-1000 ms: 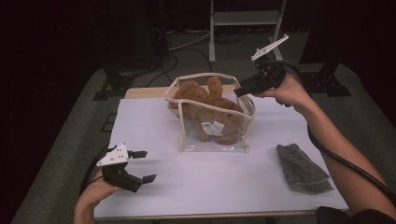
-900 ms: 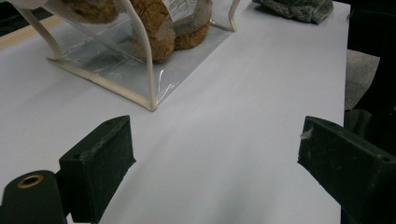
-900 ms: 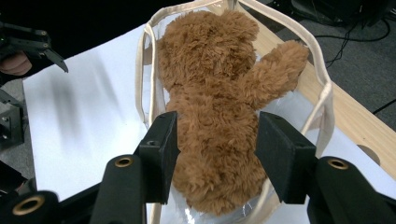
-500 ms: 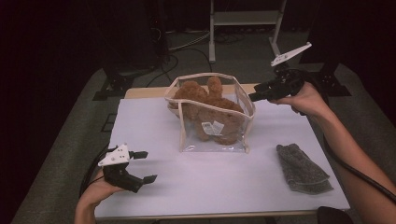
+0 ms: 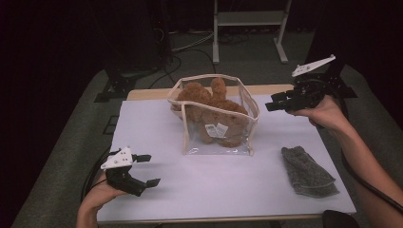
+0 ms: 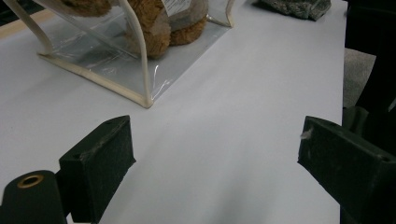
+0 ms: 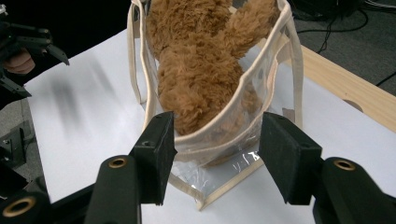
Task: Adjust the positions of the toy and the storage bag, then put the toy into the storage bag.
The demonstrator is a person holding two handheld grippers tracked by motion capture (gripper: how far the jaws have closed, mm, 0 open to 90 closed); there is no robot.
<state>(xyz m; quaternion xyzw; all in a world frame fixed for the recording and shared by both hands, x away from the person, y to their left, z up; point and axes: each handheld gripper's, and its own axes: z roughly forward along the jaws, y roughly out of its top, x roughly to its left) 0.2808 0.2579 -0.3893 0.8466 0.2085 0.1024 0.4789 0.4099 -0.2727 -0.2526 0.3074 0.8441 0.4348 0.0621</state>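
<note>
The clear bag (image 5: 216,116) with the brown plush toy (image 5: 214,111) inside stands upright near the back middle of the tabletop (image 5: 214,190). The right gripper (image 5: 280,102) hangs level just beside the bag's right side, fingers pointing at it; they have just been opening, stand moderately wide and hold nothing. It is by far the nearer. The left gripper (image 5: 145,170) rests at the front left, well apart, fingers spread wide and empty. A grey cloth (image 5: 309,171) lies front right

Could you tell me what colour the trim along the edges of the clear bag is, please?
Cream, on the trim; it shows best in the right gripper view.
</note>
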